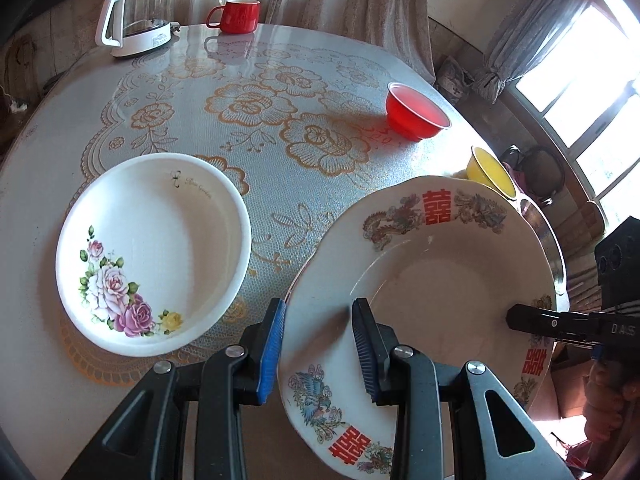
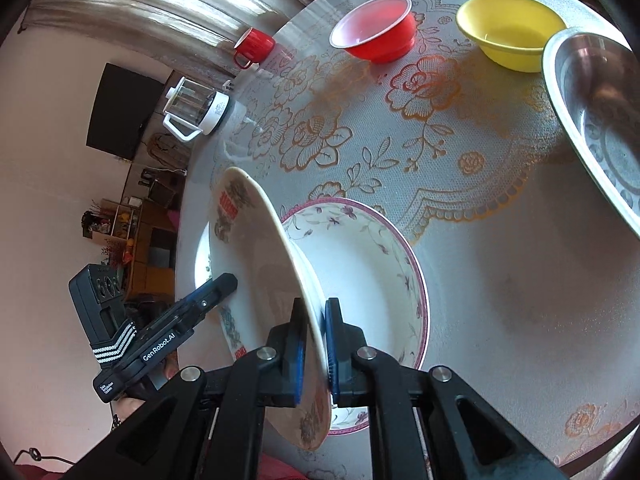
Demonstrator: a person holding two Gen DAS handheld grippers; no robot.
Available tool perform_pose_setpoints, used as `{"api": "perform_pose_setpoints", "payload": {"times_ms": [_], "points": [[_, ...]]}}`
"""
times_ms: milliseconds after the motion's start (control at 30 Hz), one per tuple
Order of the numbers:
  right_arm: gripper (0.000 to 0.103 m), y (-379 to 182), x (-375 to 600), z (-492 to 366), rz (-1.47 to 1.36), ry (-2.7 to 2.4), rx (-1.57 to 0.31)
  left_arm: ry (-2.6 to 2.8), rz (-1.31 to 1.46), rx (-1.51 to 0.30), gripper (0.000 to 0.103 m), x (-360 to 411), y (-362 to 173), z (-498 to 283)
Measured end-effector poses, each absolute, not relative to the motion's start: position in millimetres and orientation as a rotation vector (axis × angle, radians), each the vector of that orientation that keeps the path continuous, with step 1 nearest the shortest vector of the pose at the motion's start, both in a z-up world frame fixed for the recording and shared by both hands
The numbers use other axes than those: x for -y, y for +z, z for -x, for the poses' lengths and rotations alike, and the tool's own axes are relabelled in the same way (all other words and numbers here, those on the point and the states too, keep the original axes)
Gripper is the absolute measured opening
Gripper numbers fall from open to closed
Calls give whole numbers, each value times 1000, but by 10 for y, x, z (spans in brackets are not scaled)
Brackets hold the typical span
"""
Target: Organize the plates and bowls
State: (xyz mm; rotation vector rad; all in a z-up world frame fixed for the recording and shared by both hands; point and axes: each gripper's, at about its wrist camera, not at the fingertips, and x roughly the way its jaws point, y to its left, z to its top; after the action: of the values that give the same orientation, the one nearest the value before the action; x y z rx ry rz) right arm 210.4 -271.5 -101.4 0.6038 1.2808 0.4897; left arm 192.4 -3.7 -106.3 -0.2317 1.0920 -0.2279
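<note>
A white plate with red characters and phoenix prints [image 1: 432,280] hangs tilted above the table, held by both grippers. My left gripper [image 1: 320,308] is shut on its near rim, one blue pad under the edge and the other on the upper face. From the right, my right gripper [image 1: 512,318] pinches the opposite rim. In the right wrist view the plate [image 2: 256,248] shows edge-on, with the right gripper [image 2: 316,306] shut on it. A purple-rimmed floral plate [image 2: 360,264] lies on the table just beyond. A white rose plate [image 1: 152,256] rests to the left.
A red bowl [image 2: 376,32], a yellow bowl [image 2: 512,32] and a steel basin [image 2: 600,120] stand along the table's far right side. A red mug [image 1: 238,16] and a glass kettle [image 1: 136,16] stand at the back edge. The round table carries a lace-pattern cover [image 1: 280,140].
</note>
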Motion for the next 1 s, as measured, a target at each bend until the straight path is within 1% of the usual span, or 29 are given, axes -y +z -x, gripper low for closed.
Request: {"api": "perform_pose_setpoints", "payload": {"times_ms": [433,600,733,867,1000], "points": [[8,-1405,2800,-2098,-699,472,-1342,-163,157,-1085,34,129,-1173,-1782],[8,-1418,2818,-2131,-690,476,-1344,-147,147,-1084,34,148,-1180,-1787],[9,-1383,2798,-2182,-651,476,-1334,-120,87,-1076,34,242,-1185,-1781],[11,-1339,2733,-2304,-566,467,-1330,-109,48,-1069,39,304,-1196,-1775],[18,-1325,2674,-2381,-473,443,-1355,-105,44,-1071,42,321,-1207,-1777]]}}
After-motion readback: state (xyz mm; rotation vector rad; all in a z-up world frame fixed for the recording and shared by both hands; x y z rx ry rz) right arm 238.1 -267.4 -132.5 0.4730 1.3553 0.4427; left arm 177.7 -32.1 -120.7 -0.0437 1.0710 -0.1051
